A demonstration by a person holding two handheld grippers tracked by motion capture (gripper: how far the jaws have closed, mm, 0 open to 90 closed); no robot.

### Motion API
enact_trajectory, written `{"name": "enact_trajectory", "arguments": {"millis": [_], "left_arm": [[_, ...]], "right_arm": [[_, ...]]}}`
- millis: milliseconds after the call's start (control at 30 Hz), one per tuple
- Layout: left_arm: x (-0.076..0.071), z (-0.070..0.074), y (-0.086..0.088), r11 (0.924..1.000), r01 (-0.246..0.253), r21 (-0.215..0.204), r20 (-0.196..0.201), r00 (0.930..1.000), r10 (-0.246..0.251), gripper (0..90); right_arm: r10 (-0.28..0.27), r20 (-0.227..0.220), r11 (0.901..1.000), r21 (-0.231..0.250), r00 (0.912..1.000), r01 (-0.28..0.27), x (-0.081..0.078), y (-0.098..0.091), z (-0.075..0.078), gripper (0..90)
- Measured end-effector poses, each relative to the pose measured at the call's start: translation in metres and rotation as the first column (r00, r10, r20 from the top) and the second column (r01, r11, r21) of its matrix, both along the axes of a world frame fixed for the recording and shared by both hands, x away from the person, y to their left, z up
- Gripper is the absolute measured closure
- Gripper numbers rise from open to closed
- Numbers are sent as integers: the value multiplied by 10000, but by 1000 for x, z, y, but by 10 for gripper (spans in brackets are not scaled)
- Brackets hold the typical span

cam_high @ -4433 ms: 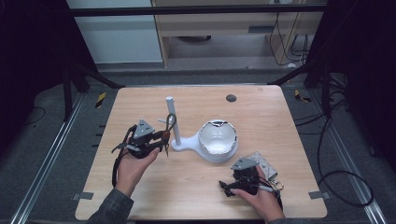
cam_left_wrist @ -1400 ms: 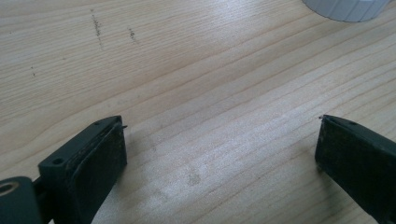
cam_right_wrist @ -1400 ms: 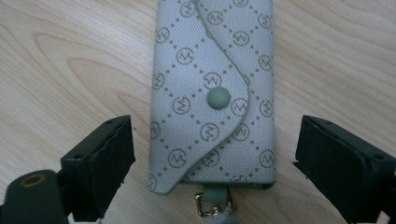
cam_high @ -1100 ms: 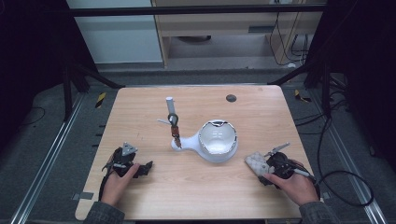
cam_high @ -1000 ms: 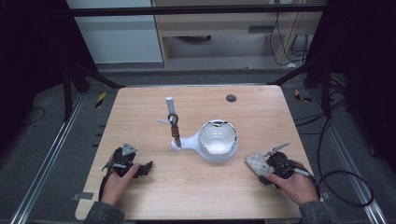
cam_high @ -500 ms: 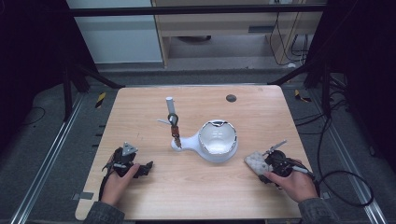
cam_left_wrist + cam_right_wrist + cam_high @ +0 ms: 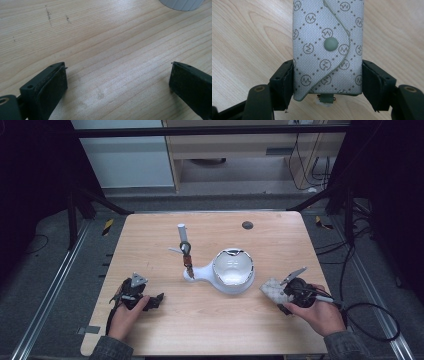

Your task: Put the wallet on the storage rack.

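While the right tool sits at the surface's four o'clock edge in the high view, its jaws are clenched on a grey patterned pouch, having just been closing with the pouch between them. From the right gripper view, both pads press the pouch's long sides near its lower end; a rounded flap with a grey snap button faces the camera, and a small metal fitting protrudes from the bottom edge. The pouch extends away from the jaws toward twelve o'clock in that view, with bare wood behind it. Whether the pouch touches the surface cannot be told. The left tool lies at the eight o'clock corner of the surface, held in the left hand, well apart from the pouch. Its jaws are released and stand wide in the left gripper view, with nothing but wood grain between them. At the centre of the surface stands a white bowl-shaped base with a white post at its ten o'clock, a dark hanging item on it. A dark disc lies near the twelve o'clock edge.
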State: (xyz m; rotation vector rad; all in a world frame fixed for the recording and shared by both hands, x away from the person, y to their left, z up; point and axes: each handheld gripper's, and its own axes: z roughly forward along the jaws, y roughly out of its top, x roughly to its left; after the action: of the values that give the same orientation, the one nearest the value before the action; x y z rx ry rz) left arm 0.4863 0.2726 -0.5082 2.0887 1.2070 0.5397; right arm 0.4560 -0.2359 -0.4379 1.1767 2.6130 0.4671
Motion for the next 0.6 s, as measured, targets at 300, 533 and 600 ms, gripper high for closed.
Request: {"name": "enact_trajectory", "arguments": {"millis": [300, 533, 600], "left_arm": [[-1, 0, 0, 10000, -5, 8, -7, 10000, 5, 11], [-1, 0, 0, 10000, -26, -16, -22, 10000, 26, 10], [-1, 0, 0, 10000, -8, -22, -41, 10000, 8, 8]], "right_arm": [[383, 426, 9985, -403, 9984, -366, 5, 4, 26, 325], [397, 891, 9968, -728, 9952, -332, 6, 7, 45, 326], [413, 1069, 9953, -910, 9934, -316, 5, 9, 51, 326]]}}
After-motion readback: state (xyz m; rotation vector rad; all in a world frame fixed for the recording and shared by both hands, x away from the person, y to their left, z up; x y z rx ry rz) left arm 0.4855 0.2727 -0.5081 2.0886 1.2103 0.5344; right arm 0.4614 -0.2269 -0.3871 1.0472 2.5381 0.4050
